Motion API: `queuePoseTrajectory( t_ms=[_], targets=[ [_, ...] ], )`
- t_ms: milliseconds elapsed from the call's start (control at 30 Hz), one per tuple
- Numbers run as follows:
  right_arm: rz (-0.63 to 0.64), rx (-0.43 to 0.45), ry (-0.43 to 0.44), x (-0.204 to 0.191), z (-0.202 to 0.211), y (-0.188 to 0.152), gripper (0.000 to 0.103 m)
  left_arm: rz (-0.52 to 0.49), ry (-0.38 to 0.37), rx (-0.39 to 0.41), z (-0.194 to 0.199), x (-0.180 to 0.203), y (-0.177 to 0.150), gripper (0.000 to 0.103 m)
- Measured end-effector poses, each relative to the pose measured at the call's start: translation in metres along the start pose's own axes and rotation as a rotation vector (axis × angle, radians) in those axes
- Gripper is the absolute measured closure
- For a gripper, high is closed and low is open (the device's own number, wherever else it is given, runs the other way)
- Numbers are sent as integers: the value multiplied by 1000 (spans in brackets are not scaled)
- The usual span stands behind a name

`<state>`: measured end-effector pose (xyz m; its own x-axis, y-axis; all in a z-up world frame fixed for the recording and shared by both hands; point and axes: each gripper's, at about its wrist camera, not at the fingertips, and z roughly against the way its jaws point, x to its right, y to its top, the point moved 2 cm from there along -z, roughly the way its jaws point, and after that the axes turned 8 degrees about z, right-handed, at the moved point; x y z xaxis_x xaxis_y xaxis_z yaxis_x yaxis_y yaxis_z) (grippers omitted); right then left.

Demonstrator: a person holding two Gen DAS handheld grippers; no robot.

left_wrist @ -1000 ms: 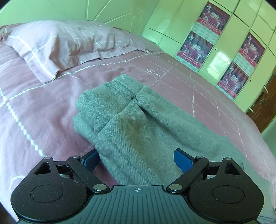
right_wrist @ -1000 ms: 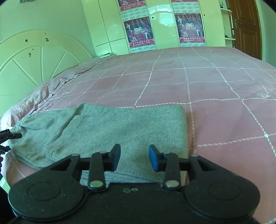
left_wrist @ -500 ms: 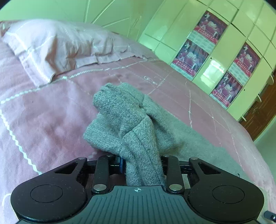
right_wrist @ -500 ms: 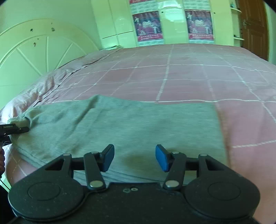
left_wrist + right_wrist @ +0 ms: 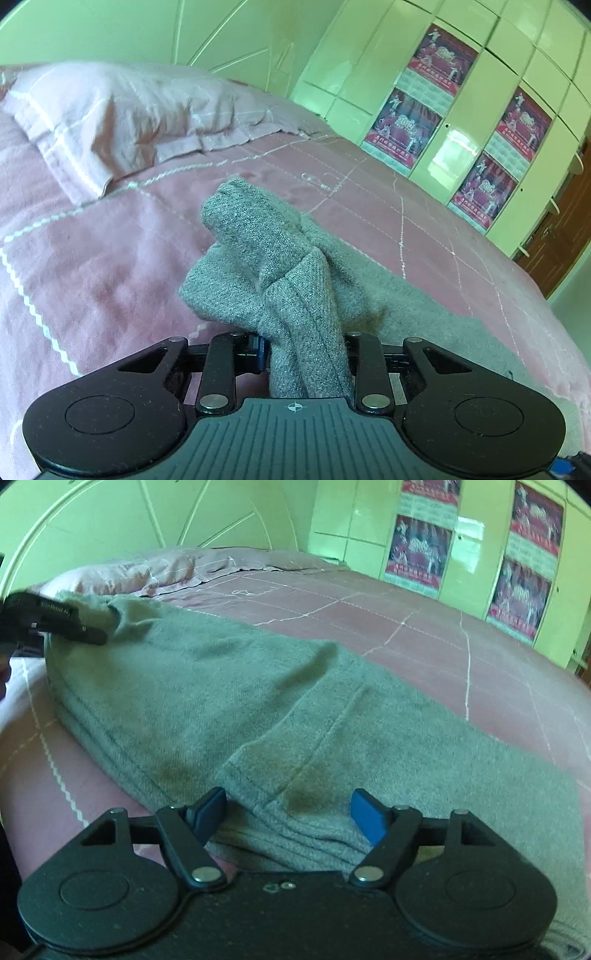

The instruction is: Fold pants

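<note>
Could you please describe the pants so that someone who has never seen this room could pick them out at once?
Start at the wide bed under its pink checked bedspread, with a pink pillow by the headboard. The pants lie across the near part, one end bunched and pinched in the left gripper. They are the only grey knit item there; everything around them is pink.

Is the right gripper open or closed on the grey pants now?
Open. The right gripper has just been opening; its blue fingers stand apart over the grey pants without pinching the fabric.
</note>
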<state>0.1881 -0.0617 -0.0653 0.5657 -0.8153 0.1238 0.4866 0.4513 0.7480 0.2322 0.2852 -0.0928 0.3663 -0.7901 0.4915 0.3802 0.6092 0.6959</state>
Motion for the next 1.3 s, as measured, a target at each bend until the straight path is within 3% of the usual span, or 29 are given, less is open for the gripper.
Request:
queuePoseTrajectory(
  t_ms=[33, 100, 300, 433, 533, 600, 633, 733, 833, 1000, 1067, 1167, 1267, 1300],
  targets=[
    [-64, 49, 35, 10, 12, 1, 40, -25, -13, 22, 5, 6, 0, 75],
    [-157, 131, 43, 33, 36, -3, 34, -87, -42, 73, 19, 24, 2, 75],
    [-459, 191, -44, 129, 78, -34, 32, -325, -163, 184, 64, 118, -10, 75],
    [-656, 247, -134, 190, 110, -64, 32, -490, -283, 193, 74, 207, -40, 75],
    [-784, 294, -177, 222, 134, -90, 31, -572, -411, 131, 73, 278, -77, 74],
    [-851, 314, -193, 236, 145, -109, 31, -577, -546, -20, 64, 319, -111, 32],
    [-877, 320, -195, 241, 148, -117, 31, -574, -581, -75, 60, 329, -126, 0],
    [-935, 328, -148, 251, 147, -132, 31, -550, -523, -116, 58, 324, -151, 0],
    [-932, 325, -46, 250, 135, -130, 31, -507, -472, -99, 65, 288, -136, 0],
    [-1022, 271, 219, 238, 99, -124, 32, -420, -346, -98, 70, 216, -102, 0],
    [-1042, 236, 252, 233, 88, -119, 31, -391, -330, -125, 68, 190, -95, 0],
    [-1086, 156, 300, 231, 68, -111, 32, -361, -366, -201, 69, 161, -98, 0],
    [-1074, 126, 291, 229, 56, -99, 34, -416, -365, -261, 75, 155, -117, 0],
    [-1054, 119, 269, 225, 55, -95, 41, -449, -350, -270, 76, 154, -122, 0]
  ],
)
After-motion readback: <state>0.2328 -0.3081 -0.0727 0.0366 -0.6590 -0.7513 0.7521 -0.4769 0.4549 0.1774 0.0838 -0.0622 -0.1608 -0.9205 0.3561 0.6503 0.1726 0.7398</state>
